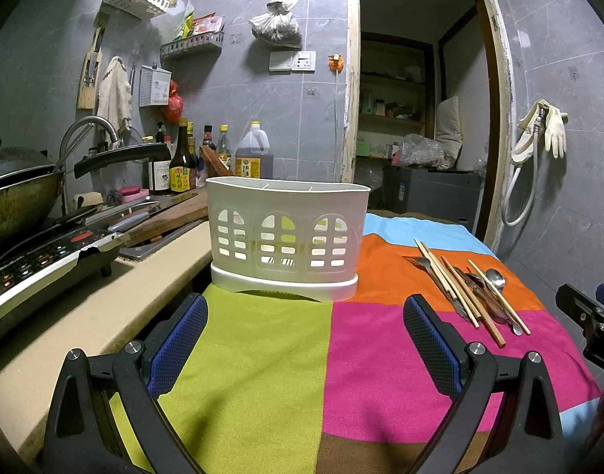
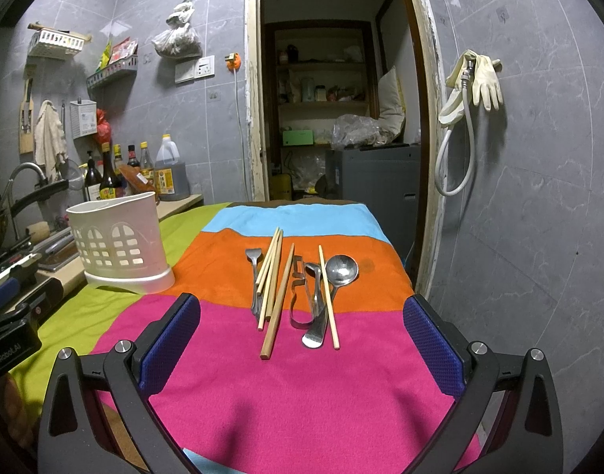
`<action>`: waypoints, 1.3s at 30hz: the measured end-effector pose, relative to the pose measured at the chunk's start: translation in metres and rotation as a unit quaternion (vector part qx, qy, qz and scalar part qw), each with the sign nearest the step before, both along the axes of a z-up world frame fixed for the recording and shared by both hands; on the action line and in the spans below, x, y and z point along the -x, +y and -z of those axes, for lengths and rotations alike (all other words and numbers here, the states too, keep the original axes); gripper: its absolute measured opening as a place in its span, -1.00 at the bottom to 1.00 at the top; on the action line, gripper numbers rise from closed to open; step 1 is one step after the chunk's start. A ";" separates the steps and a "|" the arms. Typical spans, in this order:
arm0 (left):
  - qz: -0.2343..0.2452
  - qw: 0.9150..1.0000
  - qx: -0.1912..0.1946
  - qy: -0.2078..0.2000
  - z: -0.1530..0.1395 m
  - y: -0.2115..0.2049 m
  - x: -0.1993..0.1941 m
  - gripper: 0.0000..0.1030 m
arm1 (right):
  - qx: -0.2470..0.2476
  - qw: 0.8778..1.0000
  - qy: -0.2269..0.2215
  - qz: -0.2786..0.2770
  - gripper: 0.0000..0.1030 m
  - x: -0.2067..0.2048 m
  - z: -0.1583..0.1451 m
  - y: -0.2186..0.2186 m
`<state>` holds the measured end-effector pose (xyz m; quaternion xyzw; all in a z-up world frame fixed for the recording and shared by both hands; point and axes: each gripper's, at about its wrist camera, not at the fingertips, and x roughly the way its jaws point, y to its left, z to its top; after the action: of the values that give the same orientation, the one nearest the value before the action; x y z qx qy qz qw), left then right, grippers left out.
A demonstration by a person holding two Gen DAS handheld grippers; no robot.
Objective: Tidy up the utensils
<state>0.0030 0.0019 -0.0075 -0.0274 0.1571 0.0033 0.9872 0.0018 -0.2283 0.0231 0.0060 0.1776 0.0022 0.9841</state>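
A white slotted utensil holder (image 1: 286, 237) stands upright on the colourful cloth, straight ahead of my left gripper (image 1: 305, 316), which is open and empty. It also shows at the left in the right wrist view (image 2: 120, 237). A pile of utensils lies on the orange and pink patches: several wooden chopsticks (image 2: 276, 296), a metal fork (image 2: 254, 272), a metal spoon (image 2: 339, 270) and other metal pieces (image 2: 302, 300). The pile shows to the right in the left wrist view (image 1: 471, 288). My right gripper (image 2: 302, 316) is open and empty, just short of the pile.
A colourful patchwork cloth (image 2: 302, 395) covers the table. To the left are a counter with an induction cooker (image 1: 45, 260), a wok (image 1: 17, 193), a cutting board (image 1: 171, 213) and several bottles (image 1: 183, 162). A doorway (image 2: 333, 118) is behind the table.
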 end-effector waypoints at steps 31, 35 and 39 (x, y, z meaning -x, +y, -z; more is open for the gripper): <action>0.036 0.999 0.025 0.016 -0.030 0.003 -0.034 0.89 | 0.015 1.000 0.002 -0.009 1.00 -0.035 -0.020 -0.039; 0.063 0.997 0.004 0.037 -0.038 -0.012 -0.051 0.89 | 0.025 0.999 0.048 -0.003 1.00 -0.061 -0.016 -0.055; 0.106 0.993 0.003 0.060 -0.042 -0.029 -0.070 0.89 | 0.020 0.996 0.089 -0.021 1.00 -0.087 -0.012 -0.070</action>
<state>0.0729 -0.0270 0.0347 -0.0132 0.2181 -0.1006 0.9706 0.0891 -0.2981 0.0347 -0.0174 0.2646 0.0183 0.9640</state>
